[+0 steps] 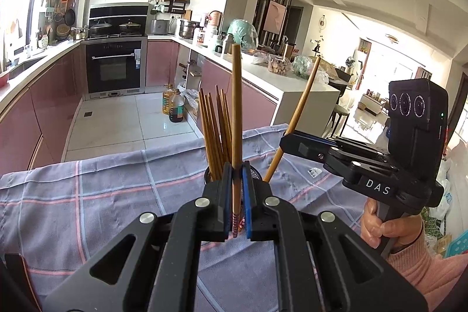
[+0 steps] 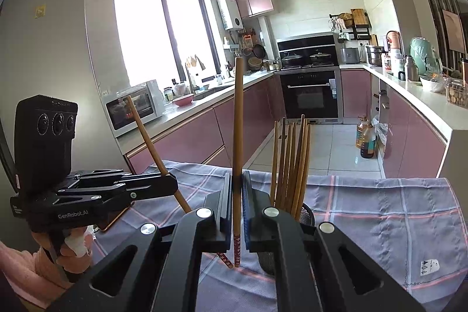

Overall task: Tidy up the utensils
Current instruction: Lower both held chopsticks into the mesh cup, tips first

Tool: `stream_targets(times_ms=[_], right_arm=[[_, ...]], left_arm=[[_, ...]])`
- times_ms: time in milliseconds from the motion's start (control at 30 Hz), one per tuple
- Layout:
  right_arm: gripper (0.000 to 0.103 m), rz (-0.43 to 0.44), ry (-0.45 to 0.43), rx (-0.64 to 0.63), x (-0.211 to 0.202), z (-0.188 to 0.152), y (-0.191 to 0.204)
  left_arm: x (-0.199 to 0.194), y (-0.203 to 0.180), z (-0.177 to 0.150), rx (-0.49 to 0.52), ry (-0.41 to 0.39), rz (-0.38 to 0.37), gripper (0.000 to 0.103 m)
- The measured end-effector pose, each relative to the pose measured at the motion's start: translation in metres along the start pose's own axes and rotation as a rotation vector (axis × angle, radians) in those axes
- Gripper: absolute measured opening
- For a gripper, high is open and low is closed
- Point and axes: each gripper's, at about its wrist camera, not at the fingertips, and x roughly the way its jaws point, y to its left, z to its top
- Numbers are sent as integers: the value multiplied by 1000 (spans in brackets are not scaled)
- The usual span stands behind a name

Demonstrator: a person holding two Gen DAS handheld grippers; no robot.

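My left gripper is shut on one brown chopstick, held upright above the checked cloth. It also shows in the right wrist view with its chopstick leaning. My right gripper is shut on another brown chopstick, held upright. It shows in the left wrist view with its chopstick slanted. A dark mesh holder with several upright chopsticks stands on the cloth, just right of my right gripper and just behind my left gripper, where its chopsticks rise left of the held one.
The purple checked cloth covers the table, whose far edge drops to the kitchen floor. Oil bottles stand on the floor. Pink cabinets, an oven and a crowded counter lie beyond.
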Motion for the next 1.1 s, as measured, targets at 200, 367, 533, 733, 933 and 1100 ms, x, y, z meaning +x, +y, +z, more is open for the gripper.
stream_targets(times_ms=[200,367,533,733,933,1100], right_arm=[[5,-4,-10,-7,0,7,-1],[5,-6,-25,-19,-1,14,-2],[5,-11,-39,-27,-1,23,-3],[5,-22,-47,-34,0,28,-6],[5,-37,-53,-28,0,32,-11],[5,-48,-52,-27,0,28,-10]], left_arm=[[0,-5,6,13,-12,0,7],[0,-6,14,19,-29,-1,7],[1,-8,20,24,-44,0,7],[0,-9,24,35,-66,0,7],[5,-12,27,38,-70,2,7],[10,-10,28,34,-60,1,7]])
